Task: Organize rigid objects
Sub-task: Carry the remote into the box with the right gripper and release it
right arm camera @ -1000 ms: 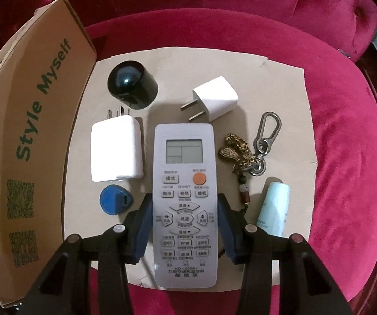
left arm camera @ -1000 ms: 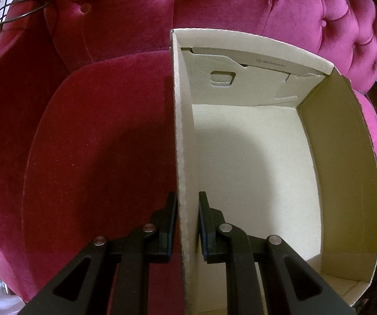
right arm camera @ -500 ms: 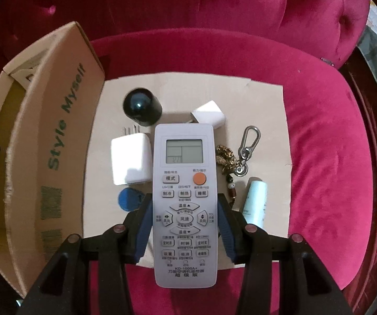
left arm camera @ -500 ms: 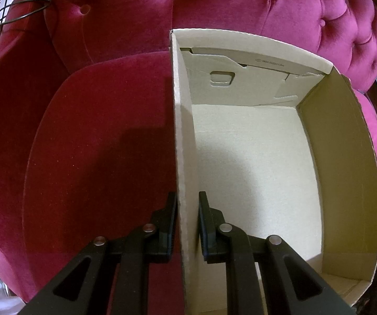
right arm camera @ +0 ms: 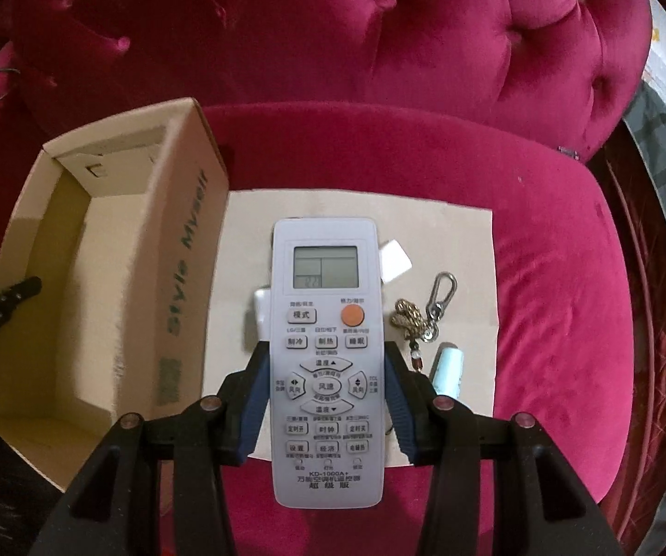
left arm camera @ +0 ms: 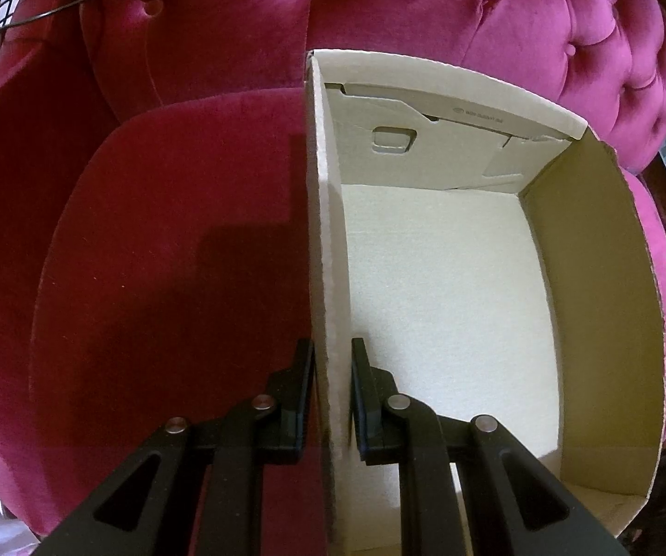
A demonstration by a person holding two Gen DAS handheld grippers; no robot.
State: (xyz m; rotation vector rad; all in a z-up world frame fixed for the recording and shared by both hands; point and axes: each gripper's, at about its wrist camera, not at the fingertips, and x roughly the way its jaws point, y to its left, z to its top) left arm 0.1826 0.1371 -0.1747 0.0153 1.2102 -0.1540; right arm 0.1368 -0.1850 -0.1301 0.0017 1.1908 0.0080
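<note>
White remote control (right arm camera: 326, 361) was clamped in the right gripper (right arm camera: 326, 398), above the card sheet (right arm camera: 453, 227) on the sofa seat. Left gripper (left arm camera: 331, 394) pinched the cardboard box (left arm camera: 601, 324) wall. The smooth remote could slip, or knock the box wall.

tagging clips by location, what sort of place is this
Probably a home living room: a tufted magenta velvet armchair serves as the work surface, with an air-conditioner remote and a keychain among the household items being sorted into a cardboard box.
</note>
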